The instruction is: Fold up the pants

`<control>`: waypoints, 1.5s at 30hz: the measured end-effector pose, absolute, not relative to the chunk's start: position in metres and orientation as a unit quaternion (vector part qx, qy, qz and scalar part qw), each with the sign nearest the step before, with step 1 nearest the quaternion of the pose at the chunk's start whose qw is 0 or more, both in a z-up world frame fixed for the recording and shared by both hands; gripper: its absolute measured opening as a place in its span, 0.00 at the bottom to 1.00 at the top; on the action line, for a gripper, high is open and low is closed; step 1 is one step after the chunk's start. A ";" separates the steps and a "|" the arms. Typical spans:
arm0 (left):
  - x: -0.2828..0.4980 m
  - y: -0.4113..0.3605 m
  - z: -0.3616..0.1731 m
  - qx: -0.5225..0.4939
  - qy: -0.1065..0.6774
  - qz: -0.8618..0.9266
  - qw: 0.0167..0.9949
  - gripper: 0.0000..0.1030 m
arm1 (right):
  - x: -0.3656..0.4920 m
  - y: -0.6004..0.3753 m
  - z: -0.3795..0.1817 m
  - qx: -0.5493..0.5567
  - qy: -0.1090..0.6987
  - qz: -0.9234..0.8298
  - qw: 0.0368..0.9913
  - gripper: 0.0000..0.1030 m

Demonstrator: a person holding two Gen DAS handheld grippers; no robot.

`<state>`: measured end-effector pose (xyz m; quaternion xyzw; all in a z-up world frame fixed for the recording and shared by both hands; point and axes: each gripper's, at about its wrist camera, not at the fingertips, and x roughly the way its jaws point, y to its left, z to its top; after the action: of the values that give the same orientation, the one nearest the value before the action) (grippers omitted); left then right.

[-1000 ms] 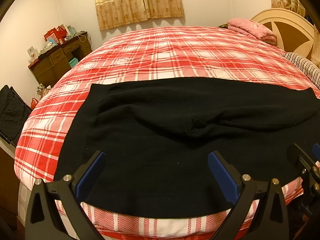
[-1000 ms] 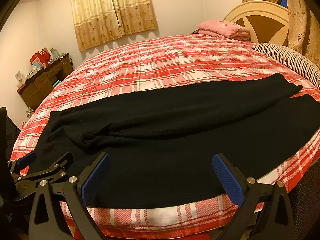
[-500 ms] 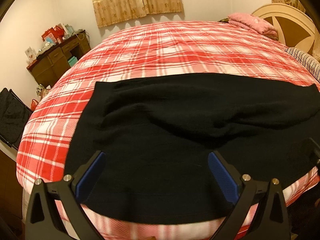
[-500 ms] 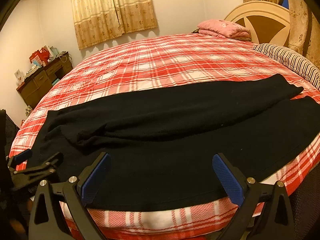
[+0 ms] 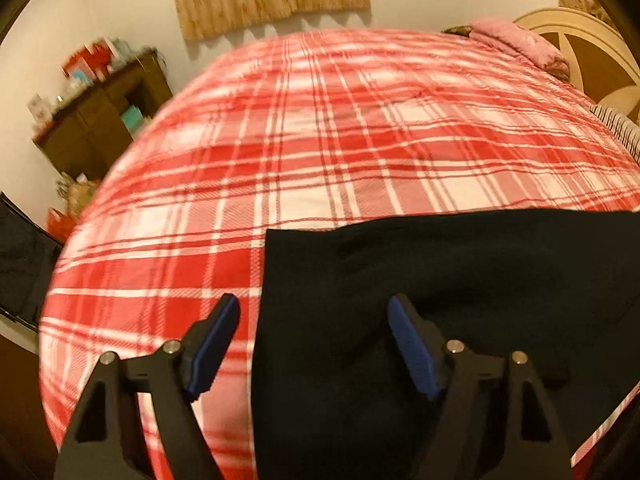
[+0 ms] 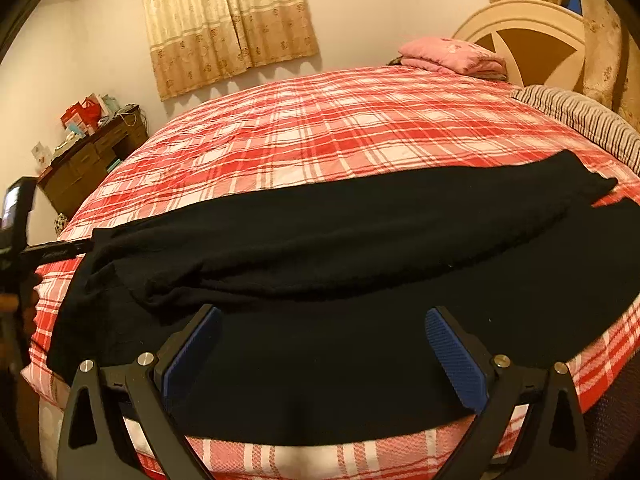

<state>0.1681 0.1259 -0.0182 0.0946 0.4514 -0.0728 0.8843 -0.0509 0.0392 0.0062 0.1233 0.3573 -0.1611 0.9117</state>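
Observation:
Black pants (image 6: 360,248) lie spread lengthwise along the near edge of a bed with a red and white plaid cover (image 6: 340,128). One leg lies folded over the other, with rumples near the waist end on the left. My right gripper (image 6: 320,348) is open and empty above the near middle of the pants. My left gripper (image 5: 312,340) is open and empty over the waist end of the pants (image 5: 440,280), straddling their left edge. The left gripper also shows at the far left of the right wrist view (image 6: 56,250), beside the waist.
A cream headboard (image 6: 532,36) and a pink folded blanket (image 6: 452,58) are at the far right. A striped pillow (image 6: 580,120) lies below them. A dark wooden dresser (image 6: 92,160) with clutter stands at the left wall. Curtains (image 6: 228,20) hang behind the bed.
My left gripper has swung left to the waist end of the pants, with its fingers a little closer together. My right gripper has shifted slightly forward over the pants.

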 end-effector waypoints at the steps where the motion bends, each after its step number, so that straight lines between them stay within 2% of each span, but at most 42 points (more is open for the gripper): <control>1: 0.175 0.127 -0.020 0.087 0.456 -0.076 0.883 0.71 | -0.048 0.039 0.006 0.123 0.359 -0.160 0.911 0.99; 3: 0.185 0.129 -0.024 0.071 0.463 -0.088 0.879 0.67 | -0.043 0.040 0.005 0.120 0.361 -0.158 0.911 0.99; 7: 0.207 0.136 -0.036 0.048 0.486 -0.088 0.868 0.66 | -0.034 0.039 0.002 0.119 0.367 -0.149 0.910 0.99; 9: 0.217 0.140 -0.046 0.039 0.500 -0.086 0.861 0.58 | -0.030 0.037 0.002 0.118 0.369 -0.142 0.911 0.99; 11: 0.220 0.141 -0.050 0.035 0.500 -0.092 0.860 0.58 | -0.024 0.034 0.003 0.115 0.369 -0.130 0.913 0.99; 13: 0.219 0.137 -0.047 0.042 0.494 -0.099 0.863 0.49 | -0.018 0.029 0.005 0.113 0.369 -0.121 0.915 0.99; 15: 0.218 0.133 -0.047 0.054 0.493 -0.096 0.863 0.48 | -0.007 0.020 0.008 0.110 0.371 -0.111 0.915 0.99; 19: 0.218 0.130 -0.046 0.055 0.490 -0.108 0.863 0.33 | 0.021 -0.004 0.011 0.111 0.377 -0.091 0.915 0.98; 22: 0.218 0.131 -0.046 0.050 0.487 -0.112 0.865 0.28 | 0.055 -0.023 0.008 0.090 0.393 -0.076 0.912 0.84; 23: 0.219 0.131 -0.046 0.046 0.487 -0.114 0.865 0.27 | 0.068 -0.030 0.005 0.083 0.404 -0.072 0.908 0.76; 24: 0.219 0.132 -0.046 0.044 0.487 -0.114 0.865 0.27 | 0.084 -0.037 -0.001 0.077 0.419 -0.062 0.903 0.75; 30: 0.218 0.131 -0.046 0.045 0.486 -0.117 0.865 0.28 | 0.143 -0.060 -0.029 0.046 0.469 -0.008 0.882 0.75; 35: 0.222 0.131 -0.047 0.046 0.488 -0.120 0.863 0.30 | 0.164 -0.050 -0.039 -0.023 0.496 0.035 0.867 0.75; 37: 0.221 0.130 -0.046 0.048 0.485 -0.121 0.864 0.30 | 0.164 -0.044 -0.036 -0.033 0.509 0.069 0.857 0.57; 39: 0.219 0.129 -0.046 0.052 0.483 -0.122 0.866 0.30 | 0.161 -0.036 -0.031 -0.049 0.525 0.101 0.844 0.12; 42: 0.218 0.127 -0.044 0.057 0.478 -0.121 0.868 0.28 | 0.154 -0.025 -0.025 -0.095 0.526 0.092 0.840 0.04; 45: 0.217 0.128 -0.039 0.049 0.471 -0.117 0.873 0.28 | 0.150 -0.026 -0.005 -0.093 0.495 0.060 0.862 0.03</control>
<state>0.2168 0.1285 -0.0386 0.0493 0.4710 -0.1169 0.8730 0.1498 -0.0264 -0.0054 -0.0934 0.4945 0.0601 0.8620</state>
